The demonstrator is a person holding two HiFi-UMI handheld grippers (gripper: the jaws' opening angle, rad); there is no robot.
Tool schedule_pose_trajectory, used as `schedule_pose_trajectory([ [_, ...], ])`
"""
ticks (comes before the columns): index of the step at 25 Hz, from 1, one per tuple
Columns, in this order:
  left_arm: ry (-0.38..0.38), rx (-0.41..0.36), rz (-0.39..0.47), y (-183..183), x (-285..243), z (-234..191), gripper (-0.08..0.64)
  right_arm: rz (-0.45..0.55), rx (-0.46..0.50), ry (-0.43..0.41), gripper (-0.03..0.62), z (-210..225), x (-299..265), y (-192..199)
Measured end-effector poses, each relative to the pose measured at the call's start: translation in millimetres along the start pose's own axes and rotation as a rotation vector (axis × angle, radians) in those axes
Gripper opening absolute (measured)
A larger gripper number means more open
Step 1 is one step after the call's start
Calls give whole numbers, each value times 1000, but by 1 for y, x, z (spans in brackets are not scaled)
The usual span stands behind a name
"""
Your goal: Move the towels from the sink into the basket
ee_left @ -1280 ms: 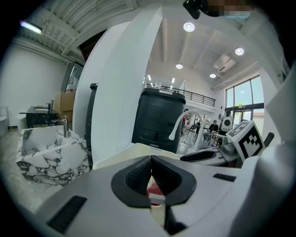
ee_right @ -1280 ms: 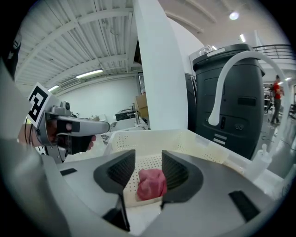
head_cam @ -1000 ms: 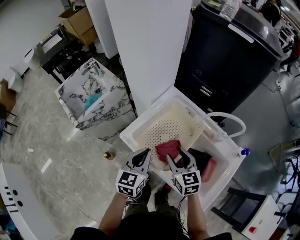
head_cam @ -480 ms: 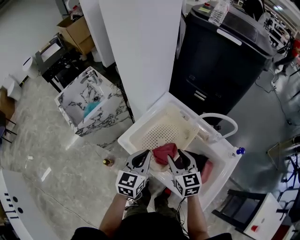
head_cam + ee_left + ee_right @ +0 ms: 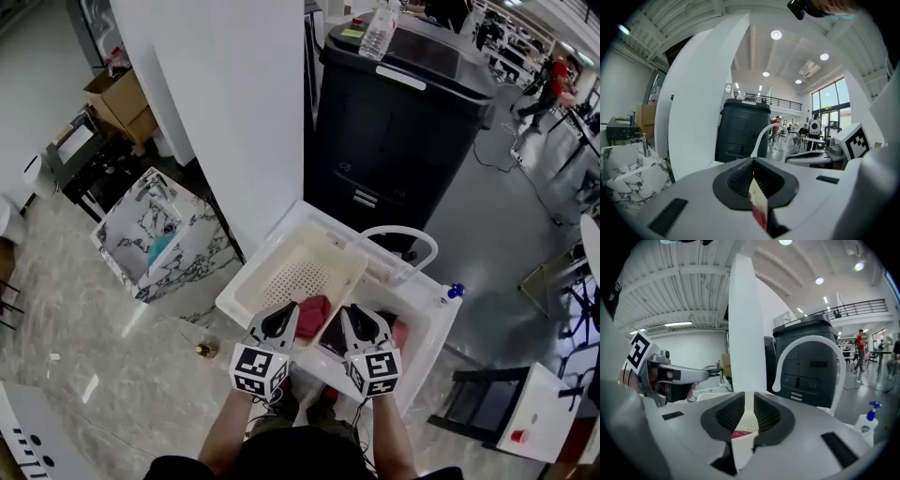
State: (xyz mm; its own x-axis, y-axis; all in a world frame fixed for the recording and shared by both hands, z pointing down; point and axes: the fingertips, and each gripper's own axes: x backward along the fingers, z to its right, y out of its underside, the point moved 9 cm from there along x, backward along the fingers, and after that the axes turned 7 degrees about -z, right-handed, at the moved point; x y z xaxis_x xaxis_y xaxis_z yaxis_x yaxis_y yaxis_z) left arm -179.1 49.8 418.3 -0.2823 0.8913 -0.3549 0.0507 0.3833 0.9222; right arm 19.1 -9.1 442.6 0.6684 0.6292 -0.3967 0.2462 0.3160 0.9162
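Observation:
A red towel (image 5: pixel 312 314) lies in the cream perforated basket (image 5: pixel 298 267), close to its front rim. The basket sits in the left half of the white sink unit (image 5: pixel 433 314). A dark towel (image 5: pixel 335 339) and a pink towel (image 5: pixel 401 332) lie in the right half. Just before the red towel hovers my left gripper (image 5: pixel 285 313), its jaws together and empty. My right gripper (image 5: pixel 352 315) hangs over the dark towel. Its jaws have just been closing to a narrow gap with nothing between them. Through that gap the basket (image 5: pixel 749 420) and red towel (image 5: pixel 740 433) show.
A white arched faucet (image 5: pixel 405 232) and a blue-capped bottle (image 5: pixel 454 292) stand at the sink's back right. A tall black bin (image 5: pixel 403 122) and a white pillar (image 5: pixel 234 112) are behind. A marble washstand (image 5: pixel 159 234) stands left. A small bottle (image 5: pixel 201 350) lies on the floor.
Both grippers have risen and drawn back from the red towel, which stays in the basket. The right gripper's jaws, wide apart before, now stand nearly together.

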Motion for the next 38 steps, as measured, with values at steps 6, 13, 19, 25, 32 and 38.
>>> schedule_pose_trajectory([
  [6,93,-38,9,-11,-23,29,8,19,-27,119,55,29,31,3],
  [13,197,-72,-9,-15,-49,61,8,15,-69,233,44,58,63,17],
  [19,260,-79,-56,-4,-71,88,8,-18,-123,289,43,81,83,40],
  [25,302,-75,-114,15,-89,106,8,-64,-174,303,43,92,88,69],
  [32,326,-69,-184,43,-113,121,8,-116,-222,292,41,103,82,105],
  [38,337,-77,-235,64,-135,127,8,-149,-251,282,41,114,73,128],
])
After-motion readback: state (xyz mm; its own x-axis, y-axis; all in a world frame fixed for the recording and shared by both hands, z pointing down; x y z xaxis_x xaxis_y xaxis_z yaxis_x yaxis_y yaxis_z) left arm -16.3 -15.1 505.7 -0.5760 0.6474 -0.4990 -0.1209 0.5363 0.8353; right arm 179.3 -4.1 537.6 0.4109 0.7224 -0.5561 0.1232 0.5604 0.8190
